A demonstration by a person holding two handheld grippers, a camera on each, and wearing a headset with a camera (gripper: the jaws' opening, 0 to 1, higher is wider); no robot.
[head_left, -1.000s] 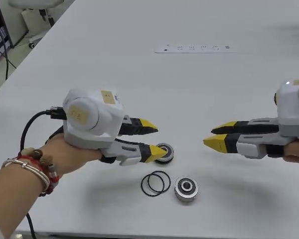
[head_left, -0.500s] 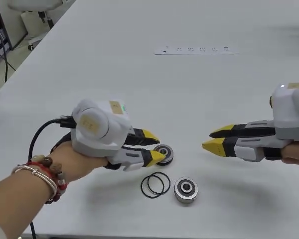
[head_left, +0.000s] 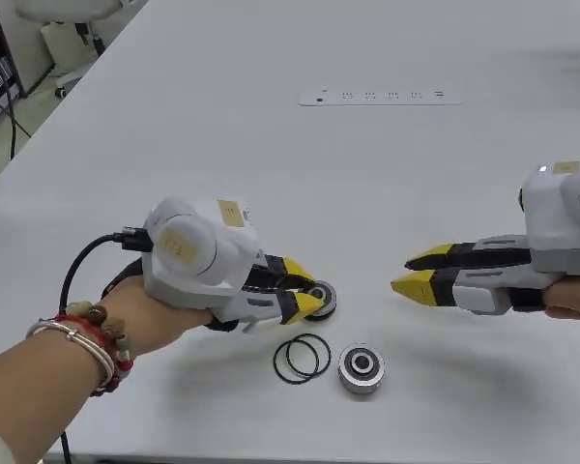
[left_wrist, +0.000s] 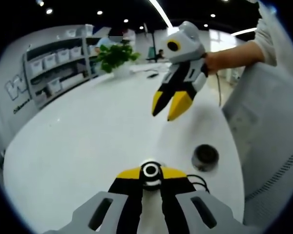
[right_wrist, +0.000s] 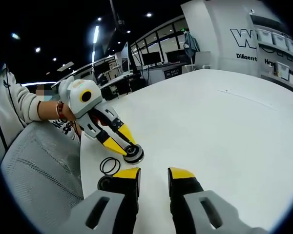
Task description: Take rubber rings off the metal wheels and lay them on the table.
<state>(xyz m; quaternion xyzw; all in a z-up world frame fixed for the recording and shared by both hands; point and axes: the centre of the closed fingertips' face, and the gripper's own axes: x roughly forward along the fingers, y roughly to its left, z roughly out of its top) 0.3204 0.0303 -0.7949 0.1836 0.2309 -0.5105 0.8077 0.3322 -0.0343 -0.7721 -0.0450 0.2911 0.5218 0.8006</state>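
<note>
A metal wheel [head_left: 320,298] with a dark rubber ring sits on the white table [head_left: 367,184], between the yellow tips of my left gripper [head_left: 303,287], which is shut on it. In the left gripper view the same wheel [left_wrist: 151,171] is pinched between the tips. Two loose black rubber rings [head_left: 302,357] lie overlapped just in front, beside a second metal wheel [head_left: 361,367]. My right gripper [head_left: 411,274] hovers open to the right, pointing at the left one, nothing between its fingers. The right gripper view has the held wheel [right_wrist: 134,154] and rings [right_wrist: 109,165].
A white power strip [head_left: 379,96] lies far back on the table. The table's front edge runs just below the second wheel. A black cable [head_left: 77,266] trails from the left gripper. An office chair [head_left: 63,14] stands off the table's far left corner.
The left gripper's jaws have narrowed from wide apart to closed on the wheel, and the hand has edged right. The right gripper has sunk slightly.
</note>
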